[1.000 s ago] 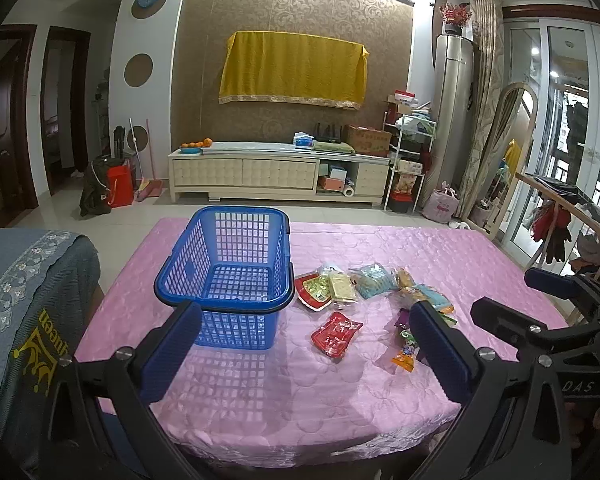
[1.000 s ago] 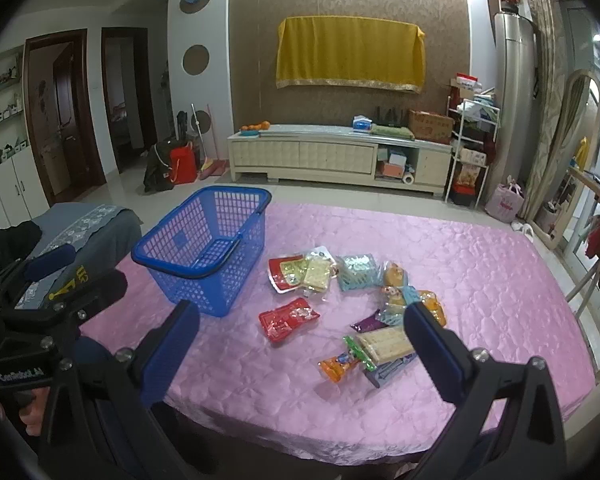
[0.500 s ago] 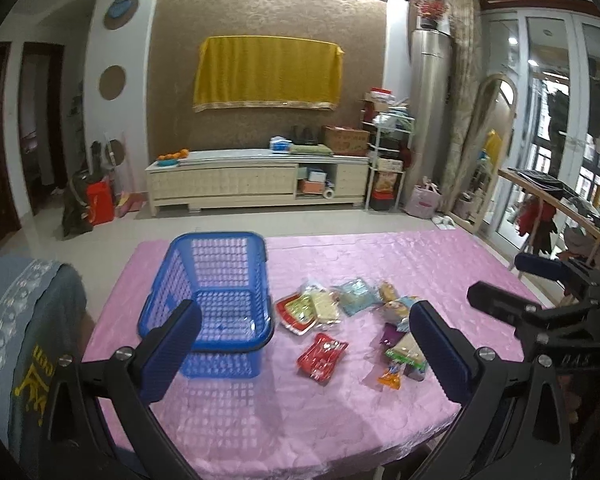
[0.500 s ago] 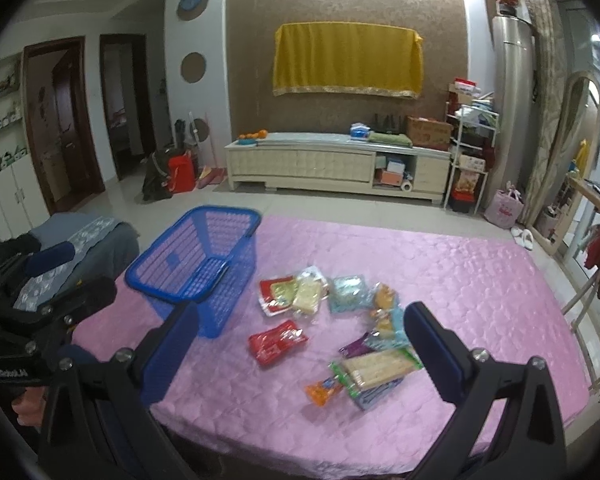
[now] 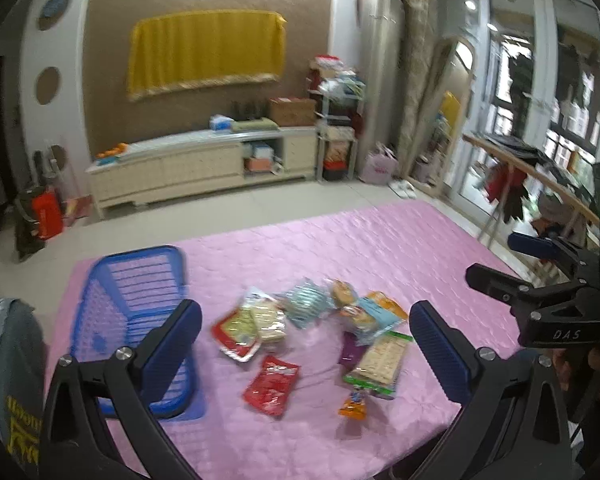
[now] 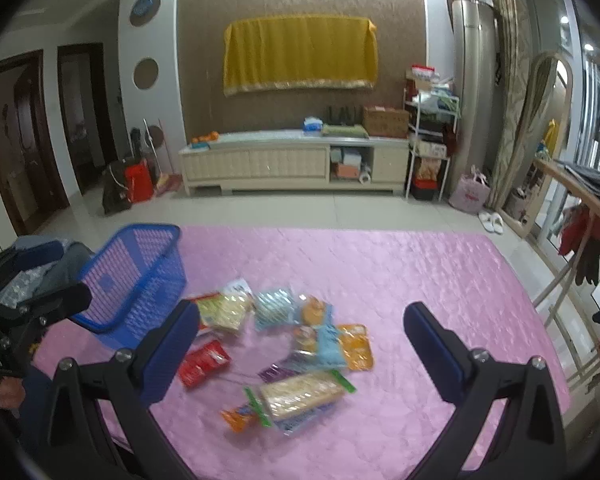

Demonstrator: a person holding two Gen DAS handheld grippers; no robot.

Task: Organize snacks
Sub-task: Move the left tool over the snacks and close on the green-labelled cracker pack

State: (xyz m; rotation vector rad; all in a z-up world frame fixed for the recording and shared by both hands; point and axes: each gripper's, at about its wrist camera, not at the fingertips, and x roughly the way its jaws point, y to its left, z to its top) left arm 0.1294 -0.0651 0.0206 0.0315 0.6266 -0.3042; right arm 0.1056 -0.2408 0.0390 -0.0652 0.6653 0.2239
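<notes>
A blue plastic basket (image 5: 140,280) stands on the pink tablecloth (image 5: 380,248) at the left; it also shows in the right wrist view (image 6: 140,276). Several snack packets lie in a loose pile beside it: a red packet (image 5: 273,384), a green-edged cracker pack (image 5: 380,358), an orange packet (image 6: 356,346), a pale blue packet (image 6: 274,308). My left gripper (image 5: 306,344) is open and empty, above the table's near edge over the packets. My right gripper (image 6: 300,348) is open and empty, also over the pile. Each gripper shows in the other's view.
A grey-covered chair (image 5: 8,360) stands at the table's left. A wooden clothes rack (image 6: 576,200) stands to the right. A low cream cabinet (image 6: 292,160) stands by the far wall across the tiled floor.
Both grippers have swung to the right and closer to the table, so the basket has slid left in view and the snack pile now sits between the fingers. Nothing was grasped.
</notes>
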